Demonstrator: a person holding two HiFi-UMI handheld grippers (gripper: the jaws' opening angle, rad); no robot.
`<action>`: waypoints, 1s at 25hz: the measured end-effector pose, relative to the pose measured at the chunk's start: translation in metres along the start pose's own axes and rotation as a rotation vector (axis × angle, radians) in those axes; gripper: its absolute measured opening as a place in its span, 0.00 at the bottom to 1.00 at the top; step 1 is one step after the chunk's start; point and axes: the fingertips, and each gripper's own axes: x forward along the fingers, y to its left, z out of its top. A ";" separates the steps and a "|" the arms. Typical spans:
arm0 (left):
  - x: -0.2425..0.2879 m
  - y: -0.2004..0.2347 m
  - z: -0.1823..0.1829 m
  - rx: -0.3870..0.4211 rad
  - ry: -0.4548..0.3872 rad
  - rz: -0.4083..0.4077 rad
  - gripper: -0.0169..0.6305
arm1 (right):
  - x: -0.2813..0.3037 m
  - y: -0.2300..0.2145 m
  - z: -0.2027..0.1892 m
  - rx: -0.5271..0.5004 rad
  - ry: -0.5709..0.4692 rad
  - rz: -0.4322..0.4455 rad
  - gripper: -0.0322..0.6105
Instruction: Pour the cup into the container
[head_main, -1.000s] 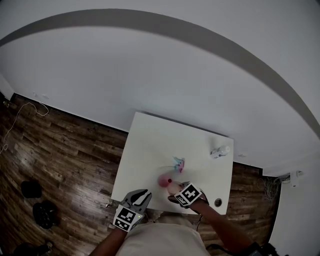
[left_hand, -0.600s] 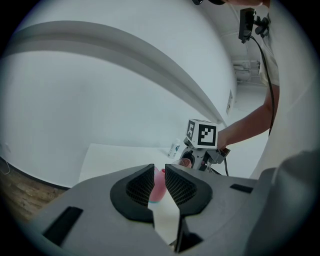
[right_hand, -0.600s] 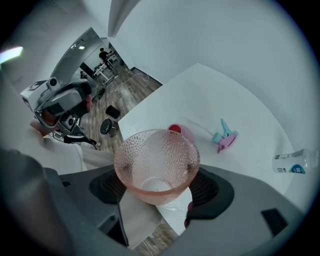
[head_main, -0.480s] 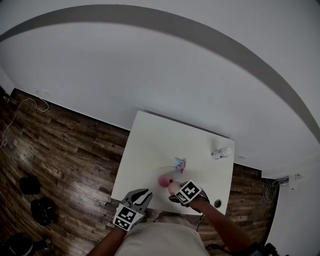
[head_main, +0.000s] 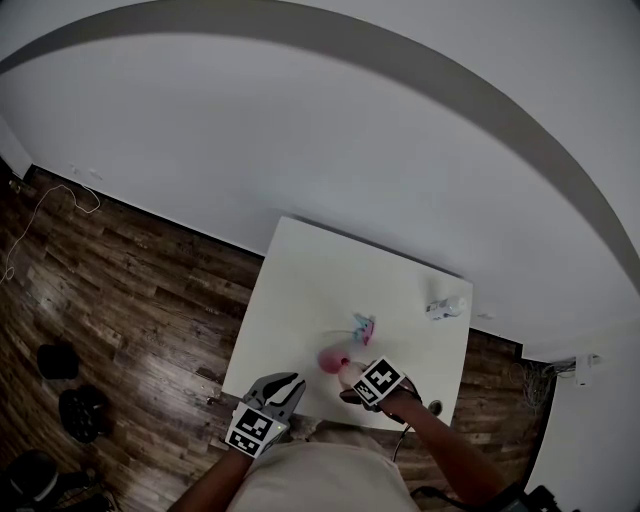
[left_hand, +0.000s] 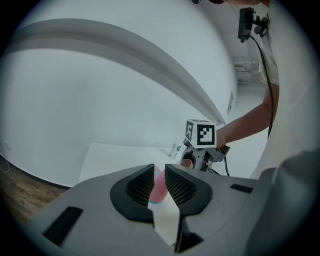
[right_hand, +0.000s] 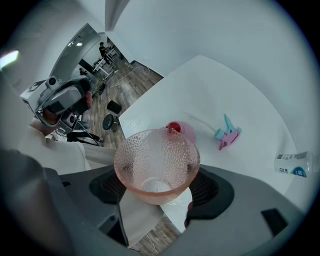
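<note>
Well, a white table (head_main: 300, 290) stood on a brown wood floor (head_main: 130, 290) by a white wall (head_main: 300, 130). Most of the tabletop was bare. A pink container (right_hand: 187, 131) sat near the front edge. The right gripper (head_main: 352, 382) pinched a bumpy pink cup (right_hand: 156, 162), tipped just beside that container. The left gripper (left_hand: 160, 172) had its jaws a little apart, holding nothing.

left gripper (left_hand: 159, 173) jaws narrowly apart | right gripper (right_hand: 159, 188) jaws clamping cup (right_hand: 156, 159)
</note>
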 end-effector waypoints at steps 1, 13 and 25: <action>0.000 0.001 -0.001 0.000 -0.002 0.000 0.12 | 0.000 0.001 0.000 0.000 0.003 0.001 0.63; 0.004 0.004 -0.003 -0.007 0.010 -0.006 0.12 | -0.002 0.003 0.000 -0.003 0.036 0.021 0.63; 0.006 0.005 -0.005 -0.020 -0.006 -0.009 0.12 | -0.006 0.003 0.001 0.000 0.074 0.035 0.63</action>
